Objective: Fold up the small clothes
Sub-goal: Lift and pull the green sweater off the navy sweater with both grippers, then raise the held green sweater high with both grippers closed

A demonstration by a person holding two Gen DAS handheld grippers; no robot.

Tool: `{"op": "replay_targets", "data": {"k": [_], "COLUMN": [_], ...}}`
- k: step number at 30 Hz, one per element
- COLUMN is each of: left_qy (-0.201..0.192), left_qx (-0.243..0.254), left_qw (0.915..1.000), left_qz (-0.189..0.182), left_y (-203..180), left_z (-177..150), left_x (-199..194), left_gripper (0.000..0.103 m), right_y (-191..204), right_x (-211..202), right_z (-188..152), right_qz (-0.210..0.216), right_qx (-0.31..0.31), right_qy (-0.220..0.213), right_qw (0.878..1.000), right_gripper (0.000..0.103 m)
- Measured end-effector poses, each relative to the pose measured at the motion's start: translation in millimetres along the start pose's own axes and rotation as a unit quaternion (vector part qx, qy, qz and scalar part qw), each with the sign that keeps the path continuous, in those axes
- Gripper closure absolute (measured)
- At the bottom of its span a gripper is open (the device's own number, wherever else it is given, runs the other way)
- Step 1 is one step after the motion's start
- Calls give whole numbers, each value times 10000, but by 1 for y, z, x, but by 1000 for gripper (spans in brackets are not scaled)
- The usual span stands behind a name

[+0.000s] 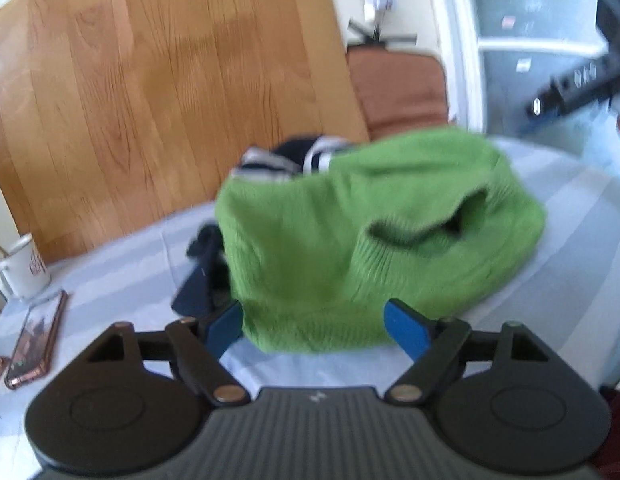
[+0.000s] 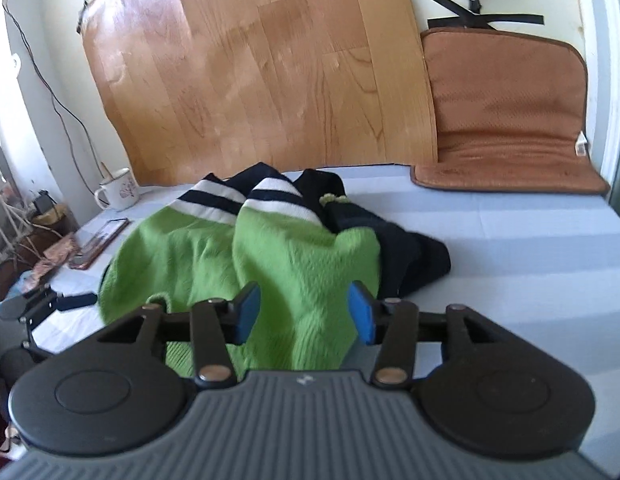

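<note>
Striped sheet [image 2: 510, 240] under green sweater [image 2: 269, 264]

The left wrist view is smeared throughout: the green knit garment [image 1: 374, 236] has soft edges, and the print on the white mug [image 1: 23, 268] cannot be read. The phone [image 1: 35, 340] screen is too blurred to make out. The garment hides most of the dark clothes [image 1: 203, 276] behind it. In the right wrist view, the other gripper [image 2: 75, 300] is cut off at the left edge.
</note>
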State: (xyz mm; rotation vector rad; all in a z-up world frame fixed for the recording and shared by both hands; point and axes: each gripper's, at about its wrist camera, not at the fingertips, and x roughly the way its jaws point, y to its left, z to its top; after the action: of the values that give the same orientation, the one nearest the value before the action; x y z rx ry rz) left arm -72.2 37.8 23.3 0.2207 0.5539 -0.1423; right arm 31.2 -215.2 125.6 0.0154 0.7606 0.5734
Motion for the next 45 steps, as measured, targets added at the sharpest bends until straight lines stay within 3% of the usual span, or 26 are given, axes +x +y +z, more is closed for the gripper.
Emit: {"op": "replay_targets", "data": {"k": [2,6,7,8,10,15,20,25,30,35,37,39,42,45], "left_qy": [211,222,199,194,124,-820,-2018,-3103,-4021,-4374,-4327,-4090,-3341,-2385], "left_qx": [-118,-440,-538,-647,-916,-1328,-1684,-1821,-1521,-1166,-1120,-1083,-1038,-1020], "left_qw": [9997,9987,9982,9975,9954,9876,9648,9325,8987,8804,8819,8921,9207,9495], "left_qz": [22,-159,-194,-215,-259,-146,22,307,868,1410,1498,1586,1730,1767], "left_y": [3,8,10,11,17,35,63,87,82,73,72,72,77,81], "left_z": [-2,0,2,4,7,33,82,142,194,247,259,267,272,264], "left_x": [12,15,15,16,13,-38,-104,-172,-240,-283,-281,-262,-202,-112], "left_gripper": [29,67,76,92,93,94,94,94,94,94,94,94,94,93], "right_y": [-2,-19,-26,-34,-44,-34,-6,35,71,84,82,73,50,16], "right_x": [12,36,39,46,49,-17,-97,-176,-259,-301,-301,-288,-238,-152], "right_z": [5,8,5,1,-6,19,78,134,165,194,199,201,196,184], "right_qz": [-79,-255,-221,-140,212,354,454,601,775,732,669,615,549,250], "right_qx": [-50,314,534,835,1248,1296,952,488,16,-242,-265,-198,87,502], "right_qy": [28,216,344,537,807,-225,-1457,-2656,-3606,-4094,-4112,-3970,-3483,-2761], "right_qw": [10000,9989,9977,9950,9887,9907,9837,9610,9295,9091,9087,9155,9358,9595], "right_gripper": [41,36,36,50,93,94,94,94,94,94,94,94,94,94]}}
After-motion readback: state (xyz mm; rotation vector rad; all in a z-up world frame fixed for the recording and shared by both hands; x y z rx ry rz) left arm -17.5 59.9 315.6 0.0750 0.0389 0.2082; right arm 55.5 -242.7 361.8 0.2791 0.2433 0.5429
